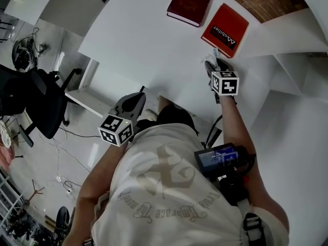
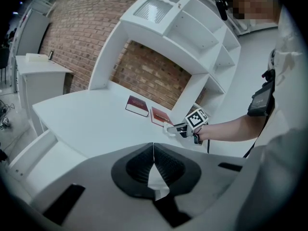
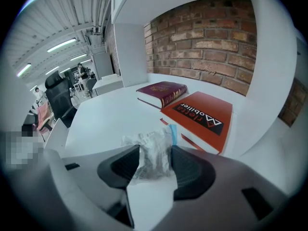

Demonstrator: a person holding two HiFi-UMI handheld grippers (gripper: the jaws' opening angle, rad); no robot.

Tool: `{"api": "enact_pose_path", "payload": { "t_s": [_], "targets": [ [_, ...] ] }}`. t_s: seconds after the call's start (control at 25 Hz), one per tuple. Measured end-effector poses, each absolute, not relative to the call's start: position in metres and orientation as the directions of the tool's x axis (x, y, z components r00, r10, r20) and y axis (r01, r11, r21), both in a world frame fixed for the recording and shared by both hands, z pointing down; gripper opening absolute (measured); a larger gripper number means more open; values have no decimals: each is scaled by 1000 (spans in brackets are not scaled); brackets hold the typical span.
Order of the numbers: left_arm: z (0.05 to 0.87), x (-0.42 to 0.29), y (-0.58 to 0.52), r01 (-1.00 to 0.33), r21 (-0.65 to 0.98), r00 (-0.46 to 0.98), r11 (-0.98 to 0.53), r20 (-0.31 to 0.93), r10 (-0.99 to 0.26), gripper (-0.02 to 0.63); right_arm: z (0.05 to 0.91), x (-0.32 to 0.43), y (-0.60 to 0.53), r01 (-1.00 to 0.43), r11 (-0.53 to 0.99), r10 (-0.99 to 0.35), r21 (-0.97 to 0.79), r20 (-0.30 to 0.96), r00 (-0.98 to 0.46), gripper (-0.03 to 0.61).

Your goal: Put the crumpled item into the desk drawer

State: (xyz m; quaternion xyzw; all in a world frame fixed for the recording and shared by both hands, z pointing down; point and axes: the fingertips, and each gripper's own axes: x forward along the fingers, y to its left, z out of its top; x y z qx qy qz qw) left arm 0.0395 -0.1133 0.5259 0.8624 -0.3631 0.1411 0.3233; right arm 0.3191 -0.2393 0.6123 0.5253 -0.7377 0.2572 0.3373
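Right gripper view best shows right tool (image 3: 155,152) pinching crumpled item (image 3: 150,146).

The red book (image 3: 202,121) bears the white word "Mobilier" on its cover, beside a triangular logo.

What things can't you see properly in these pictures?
Head view: the desk drawer; the person's body and the left gripper cover the front edge of the desk.
Head view: the crumpled item, mostly behind the right gripper.
Right gripper view: the crumpled item's lower part, tucked between the pads; what it's made of is unclear.
Every view: the dark red book's title, too small to read.
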Motion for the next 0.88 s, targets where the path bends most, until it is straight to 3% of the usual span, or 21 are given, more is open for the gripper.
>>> {"api": "enact_pose_path", "payload": {
  "t_s": [0.88],
  "targets": [
    [490,-18,-74,-782,406,616,-472,389,-685,21,556,234,-221,-886,463,-638,-4,692,-336,225]
  ]
}}
